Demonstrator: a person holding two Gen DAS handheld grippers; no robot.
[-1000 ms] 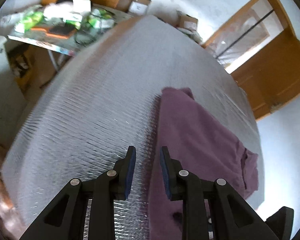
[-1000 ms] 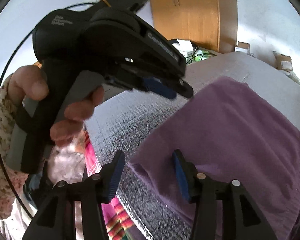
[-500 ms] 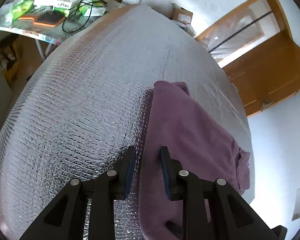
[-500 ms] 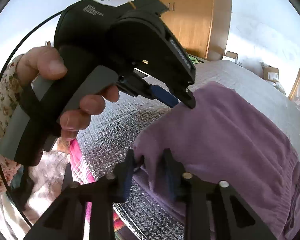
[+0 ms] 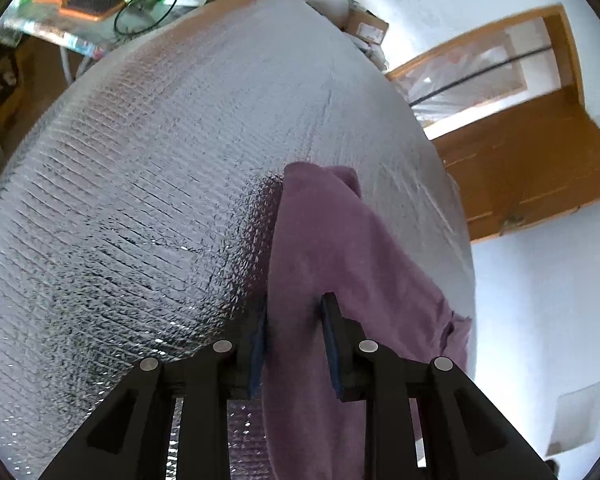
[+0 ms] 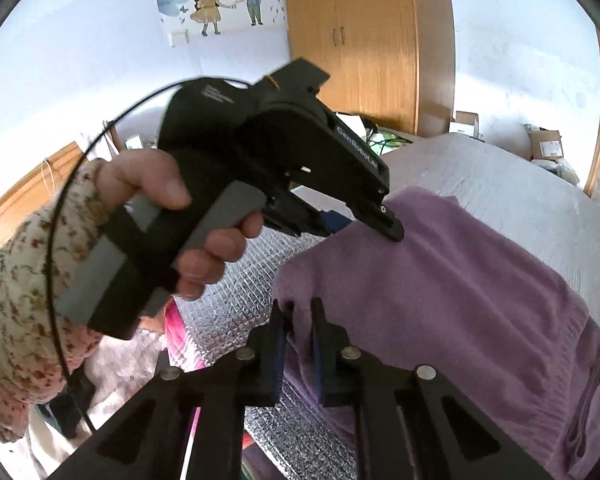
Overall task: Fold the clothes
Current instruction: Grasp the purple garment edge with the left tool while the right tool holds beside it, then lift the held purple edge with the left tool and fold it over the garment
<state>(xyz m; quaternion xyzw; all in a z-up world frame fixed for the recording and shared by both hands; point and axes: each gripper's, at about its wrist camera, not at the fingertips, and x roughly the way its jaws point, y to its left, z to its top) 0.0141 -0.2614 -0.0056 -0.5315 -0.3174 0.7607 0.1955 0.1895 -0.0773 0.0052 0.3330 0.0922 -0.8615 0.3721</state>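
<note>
A purple garment (image 5: 340, 264) lies flat on the silver quilted bed cover (image 5: 160, 184), near its right side. My left gripper (image 5: 294, 320) is open and low over the garment's near left edge, with the cloth running between its fingers. In the right wrist view, the same left gripper (image 6: 392, 232) is held in a person's hand (image 6: 160, 188), its tips touching the garment's (image 6: 440, 300) far edge. My right gripper (image 6: 296, 320) is shut on the garment's near left corner, with purple cloth pinched between the pads.
A cluttered desk (image 5: 100, 0) with a hairbrush and cables stands beyond the bed's far left. Cardboard boxes (image 5: 364, 28) sit by the far wall, and an orange wooden door (image 5: 520, 152) stands open on the right. A wardrobe (image 6: 364, 40) stands behind. Pink fabric (image 6: 180, 328) shows under the cover's edge.
The right gripper went from wide open to shut on the garment's corner. The left gripper moved right and forward, so that the garment's edge now lies between its fingers.
</note>
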